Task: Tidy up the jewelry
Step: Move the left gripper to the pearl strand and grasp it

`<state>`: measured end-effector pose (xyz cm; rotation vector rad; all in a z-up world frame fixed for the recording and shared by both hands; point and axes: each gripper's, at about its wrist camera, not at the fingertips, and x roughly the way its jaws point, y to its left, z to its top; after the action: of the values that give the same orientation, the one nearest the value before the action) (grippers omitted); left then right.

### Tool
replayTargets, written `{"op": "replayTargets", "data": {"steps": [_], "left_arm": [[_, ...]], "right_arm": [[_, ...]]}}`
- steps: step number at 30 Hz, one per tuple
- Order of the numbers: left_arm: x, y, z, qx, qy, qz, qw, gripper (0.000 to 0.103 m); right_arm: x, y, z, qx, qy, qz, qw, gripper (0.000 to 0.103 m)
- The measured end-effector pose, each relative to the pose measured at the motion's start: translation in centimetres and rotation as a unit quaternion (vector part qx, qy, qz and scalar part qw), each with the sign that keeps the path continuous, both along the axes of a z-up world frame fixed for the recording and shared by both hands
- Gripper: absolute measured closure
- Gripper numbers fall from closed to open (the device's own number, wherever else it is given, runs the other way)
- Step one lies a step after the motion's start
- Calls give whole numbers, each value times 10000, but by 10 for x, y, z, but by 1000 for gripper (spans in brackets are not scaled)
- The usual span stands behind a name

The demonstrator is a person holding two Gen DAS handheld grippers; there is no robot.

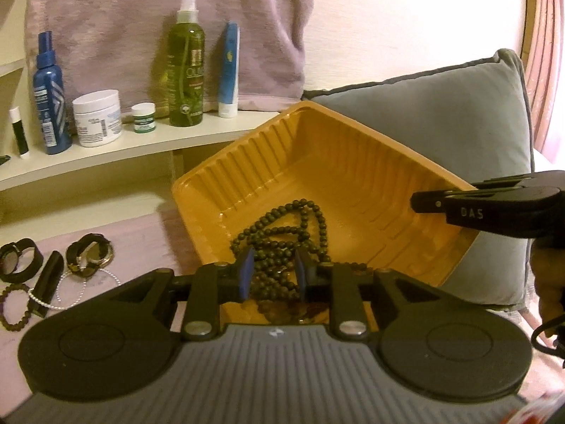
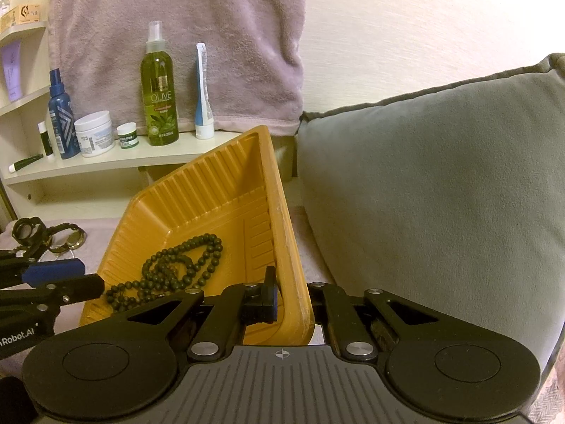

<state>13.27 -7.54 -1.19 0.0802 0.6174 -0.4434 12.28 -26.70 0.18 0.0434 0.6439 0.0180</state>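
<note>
Dark bead necklace (image 1: 282, 236) lies heaped in the orange tray (image 1: 268, 162), between your left claw's (image 1: 273, 274) released pads.
Your right claw (image 2: 293, 300) is clenched on the tray's rim, tilting it. Watches (image 1: 90, 254), a bracelet (image 1: 16, 305) and a silver chain (image 1: 84, 286) are left outside it on the lilac cover.

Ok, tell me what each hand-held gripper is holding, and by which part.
The right hand-held gripper grips the orange tray by its side wall. The left hand-held gripper straddles the bead necklace in the tray, open, holding nothing.
</note>
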Motion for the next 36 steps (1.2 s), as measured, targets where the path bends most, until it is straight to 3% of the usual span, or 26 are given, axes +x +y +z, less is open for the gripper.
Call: {"op": "replayTargets", "data": {"steps": [10,20,25,36], "left_arm": [[2,42,-12,78,-37,845,9964,81],[16,117,-32,488,-7,2080,9769,81],[28,137,-41,609,39,2335,9704,81],[49,142,-54,818,209,2428,9664,81]], "right_arm": [[0,-1,-1,-2,7,-2,10000,97],[1,-2,-3,-34,23,-12,10000,97],[2,-2,-5,-56,41,-23,10000,97],[4,-2,-6,-93,77,-43,9999,97]]}}
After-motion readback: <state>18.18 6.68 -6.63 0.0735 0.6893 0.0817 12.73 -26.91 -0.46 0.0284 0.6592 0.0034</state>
